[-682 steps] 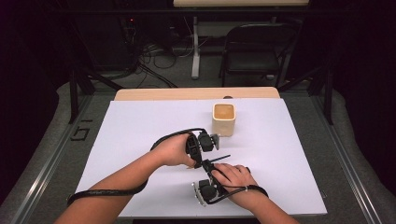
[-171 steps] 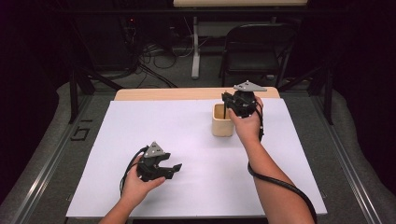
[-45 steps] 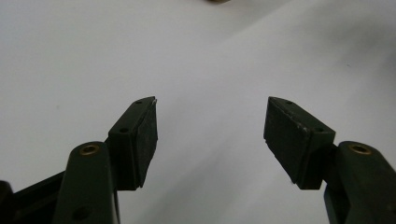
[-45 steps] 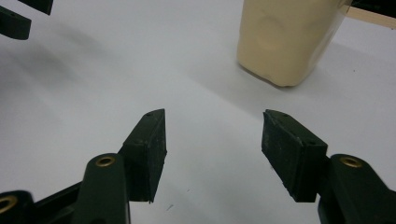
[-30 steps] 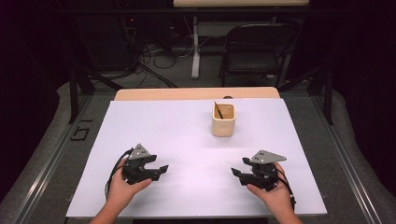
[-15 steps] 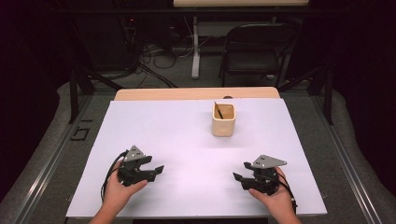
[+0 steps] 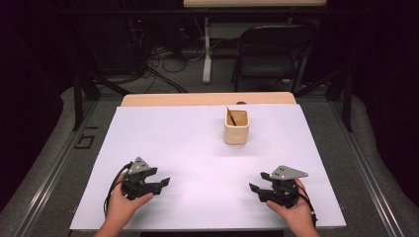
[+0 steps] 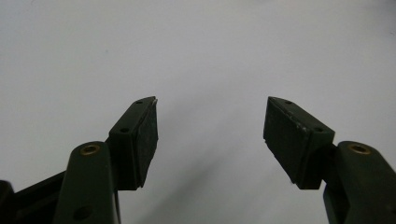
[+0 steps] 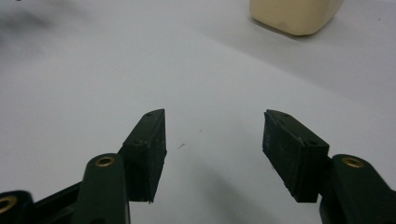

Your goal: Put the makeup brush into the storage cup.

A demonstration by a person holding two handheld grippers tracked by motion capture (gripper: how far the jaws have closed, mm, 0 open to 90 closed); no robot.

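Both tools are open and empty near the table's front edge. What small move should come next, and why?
Probably none beyond resting both tools on the table. The left tool and right tool stand open and hold nothing, far from the cup, which already has a dark stick inside. Nothing else lies on the sheet to pick up.

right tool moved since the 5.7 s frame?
Yes. The right tool was above the beige cup at the table's far side; it now sits open near the white sheet's near edge, right of the cup.

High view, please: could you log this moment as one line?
left gripper: open, empty | right gripper: open, empty | cup: upright, dark stick inside | both grippers near table's front edge
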